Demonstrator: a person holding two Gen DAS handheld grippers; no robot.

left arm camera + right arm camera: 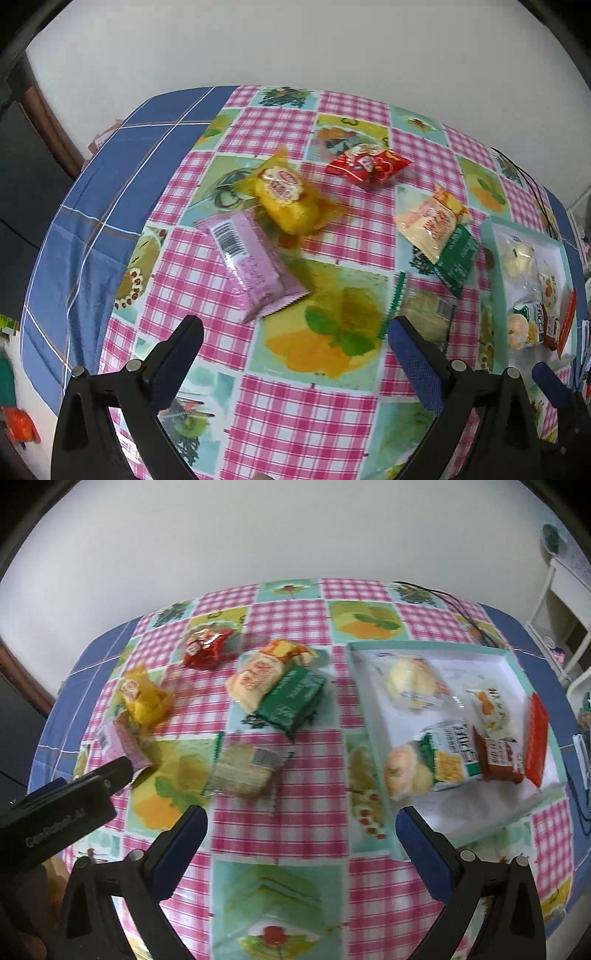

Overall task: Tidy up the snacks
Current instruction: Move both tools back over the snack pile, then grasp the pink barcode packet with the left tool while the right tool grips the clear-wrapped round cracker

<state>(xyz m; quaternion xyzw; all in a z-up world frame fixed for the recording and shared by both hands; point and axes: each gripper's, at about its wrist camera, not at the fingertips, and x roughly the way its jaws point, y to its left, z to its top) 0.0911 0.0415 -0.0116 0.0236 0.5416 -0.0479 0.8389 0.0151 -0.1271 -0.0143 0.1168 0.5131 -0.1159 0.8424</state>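
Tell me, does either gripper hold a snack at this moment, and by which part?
Nothing is held. The left gripper is open above the tablecloth, near the pink packet. The right gripper is open too, in front of the clear packet.

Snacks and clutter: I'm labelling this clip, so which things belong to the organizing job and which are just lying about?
Job:
tray
pink packet
yellow packet
red packet
cream packet
green packet
clear-wrapped packet
left gripper
right gripper

Lying about:
black cable
white shelf
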